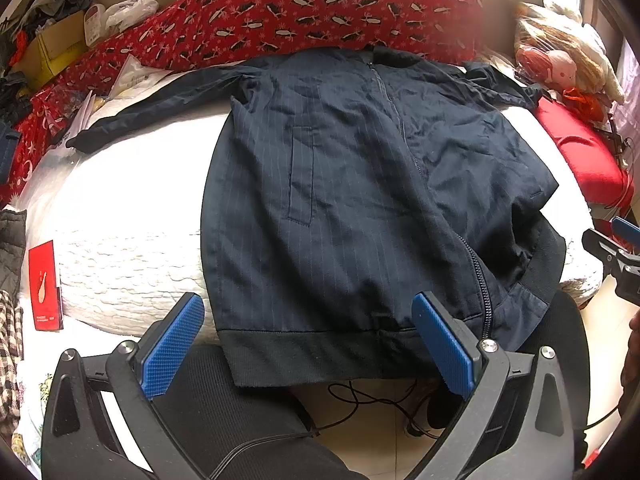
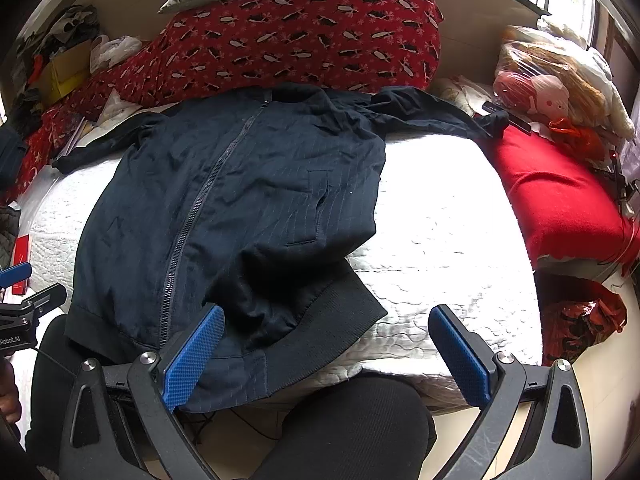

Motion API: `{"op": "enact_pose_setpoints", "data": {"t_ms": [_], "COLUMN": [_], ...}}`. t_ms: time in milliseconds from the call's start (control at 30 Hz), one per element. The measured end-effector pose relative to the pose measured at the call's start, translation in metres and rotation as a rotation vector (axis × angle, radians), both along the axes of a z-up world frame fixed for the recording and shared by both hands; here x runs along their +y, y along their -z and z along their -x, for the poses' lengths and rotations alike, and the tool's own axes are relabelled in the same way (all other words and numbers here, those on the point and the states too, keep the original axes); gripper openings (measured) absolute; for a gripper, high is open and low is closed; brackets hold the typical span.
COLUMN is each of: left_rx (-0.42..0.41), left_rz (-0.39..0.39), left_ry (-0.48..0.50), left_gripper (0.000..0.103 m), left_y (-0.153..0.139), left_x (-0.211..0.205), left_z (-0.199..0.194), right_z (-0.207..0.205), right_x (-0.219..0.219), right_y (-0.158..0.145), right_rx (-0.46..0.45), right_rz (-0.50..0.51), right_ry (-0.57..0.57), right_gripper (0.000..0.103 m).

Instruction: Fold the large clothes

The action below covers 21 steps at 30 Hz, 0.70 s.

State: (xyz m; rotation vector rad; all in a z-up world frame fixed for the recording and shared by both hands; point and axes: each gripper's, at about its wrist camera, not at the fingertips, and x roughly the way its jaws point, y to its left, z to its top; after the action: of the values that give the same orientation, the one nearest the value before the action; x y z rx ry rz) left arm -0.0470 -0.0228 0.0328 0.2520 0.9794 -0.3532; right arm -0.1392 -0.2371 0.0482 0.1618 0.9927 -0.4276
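Note:
A dark navy pinstripe zip jacket [image 1: 344, 184] lies front up on a white quilted bed [image 1: 132, 208], sleeves spread to both sides, collar at the far end; its ribbed hem hangs over the near edge. It also shows in the right wrist view [image 2: 224, 216]. My left gripper [image 1: 316, 340] is open and empty, hovering over the jacket's hem. My right gripper [image 2: 328, 352] is open and empty over the hem's right corner; its left blue pad [image 2: 192, 360] overlaps the cloth. Each gripper shows at the other view's edge: the right gripper [image 1: 612, 252], the left gripper [image 2: 24, 300].
A red patterned duvet [image 1: 304, 8] is piled at the bed's far end. A red pillow [image 2: 560, 200] and bagged soft toys [image 2: 548, 84] lie at the right. A red packet [image 1: 45, 284] and clutter sit at the left. My black-trousered legs [image 2: 352, 432] are below, with a cable [image 1: 360, 400] on the floor.

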Motion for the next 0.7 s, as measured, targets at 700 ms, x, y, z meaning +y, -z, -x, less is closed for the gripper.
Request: {"op": "enact_pose_setpoints", "data": {"t_ms": [700], "left_rx": [0.237], "left_rz": [0.006], "left_ry": [-0.288], "left_gripper": [0.103], "left_y": [0.068], "left_x": [0.093], "left_z": [-0.078], "right_z": [0.001], "right_x": [-0.067], "right_y": [0.052], "right_rx": [0.063], "right_rz": [-0.132], "right_ry": [0.115], "right_gripper": [0.100]}}
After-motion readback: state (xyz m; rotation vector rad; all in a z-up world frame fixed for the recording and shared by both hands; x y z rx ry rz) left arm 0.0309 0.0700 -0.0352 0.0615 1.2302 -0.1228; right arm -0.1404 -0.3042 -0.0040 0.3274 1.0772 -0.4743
